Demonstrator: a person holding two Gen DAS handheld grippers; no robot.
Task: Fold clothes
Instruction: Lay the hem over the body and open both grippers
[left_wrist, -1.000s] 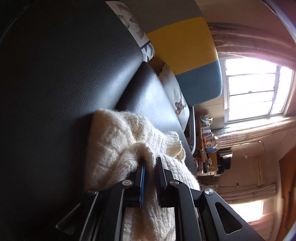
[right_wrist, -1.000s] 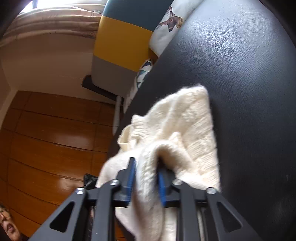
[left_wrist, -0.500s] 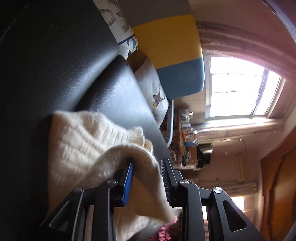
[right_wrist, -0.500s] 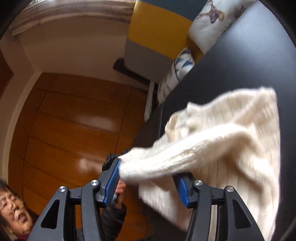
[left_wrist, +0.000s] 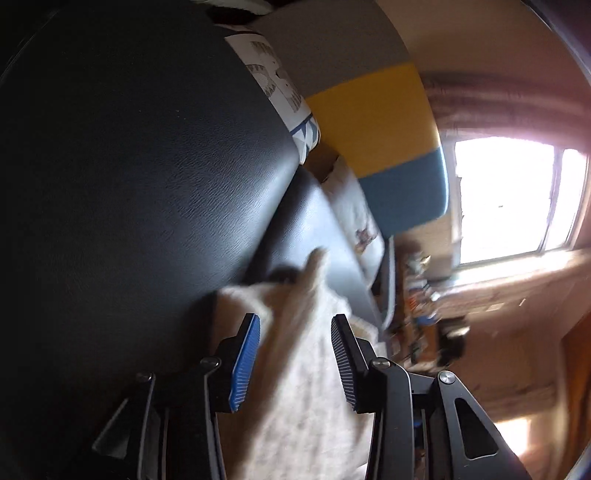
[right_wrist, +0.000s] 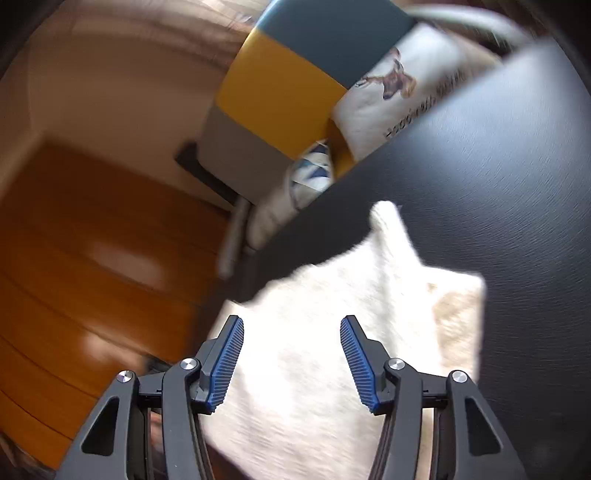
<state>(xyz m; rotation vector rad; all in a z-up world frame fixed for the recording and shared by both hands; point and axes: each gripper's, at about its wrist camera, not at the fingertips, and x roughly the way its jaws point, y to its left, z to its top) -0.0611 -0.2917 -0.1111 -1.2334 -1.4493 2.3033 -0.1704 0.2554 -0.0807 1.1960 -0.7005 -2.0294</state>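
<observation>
Left gripper (left_wrist: 295, 354): jaws spread and opening further, pads clear of the cloth on both sides. Cream knit sweater (left_wrist: 306, 387) runs through the gap and ahead of the gripper, lying on the black leather seat (left_wrist: 147, 184). Reads as a release, so the fold lands flat instead of being dragged along.

Right gripper (right_wrist: 291, 360): jaws wide, nothing pinched. The sweater (right_wrist: 332, 332) sits under and just ahead of the fingers, spread on the same seat (right_wrist: 498, 166), and a narrow tip of it points away from the gripper. Its near-left edge hangs over the seat edge, toward the wood floor (right_wrist: 74, 258).

Judgement: both grippers let go so the layer settles; next move likely needs a fresh pinch on an edge or a sleeve. Knit is thick and floppy, so expect it to slump and spring open a bit. Risk: the overhanging part may pull the pile off the seat.

Patterned cushions (right_wrist: 399, 88) and a colour-block panel (left_wrist: 373, 110) lie far ahead, well apart from the sweater. Both views are motion-blurred, so fold edges aren't readable.
</observation>
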